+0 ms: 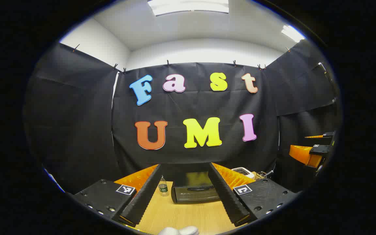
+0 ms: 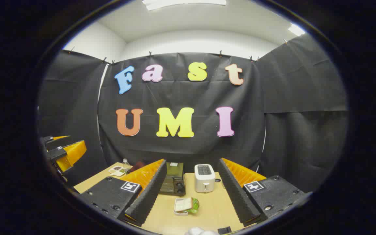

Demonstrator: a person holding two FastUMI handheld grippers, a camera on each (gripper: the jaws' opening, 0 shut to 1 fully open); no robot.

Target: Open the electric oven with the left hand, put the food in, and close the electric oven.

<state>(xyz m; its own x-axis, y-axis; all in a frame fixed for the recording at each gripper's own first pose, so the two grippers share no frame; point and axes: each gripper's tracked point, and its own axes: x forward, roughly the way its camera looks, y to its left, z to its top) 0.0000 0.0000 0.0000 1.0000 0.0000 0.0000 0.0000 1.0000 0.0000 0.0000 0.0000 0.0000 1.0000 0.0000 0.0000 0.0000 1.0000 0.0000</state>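
Both grippers are up off the table, well short of everything on it. In the left gripper view the left gripper [image 1: 188, 199] has its two fingers spread wide with nothing between them; framed in that gap, at the far side of the wooden table [image 1: 188, 217], sits the electric oven [image 1: 194, 189]; its door is closed, the handle running across the front. Just left of the oven stands a small water bottle [image 1: 163, 186], upright; to the oven's right a white toaster [image 1: 244, 171] peeks past the finger, with a wire basket [image 1: 262, 175] beside it. Out at the right edge of this view the other gripper [image 1: 317, 150] hangs in the air, seen side-on; I can't judge its jaws from here.

Over to the right gripper view: the right gripper [image 2: 189, 195] is parted wide too, gripping nothing. Between its fingers, near the middle of the table, lies the food [image 2: 185, 205], a slice of bread with something green on a small white tray; it rests apart from both fingers. Farther back stands the toaster, upright, and just left of it the oven with its knobs showing. A little dish [image 2: 117, 170] with dark pieces sits far left on the table; the left gripper shows at the left edge, held aloft.
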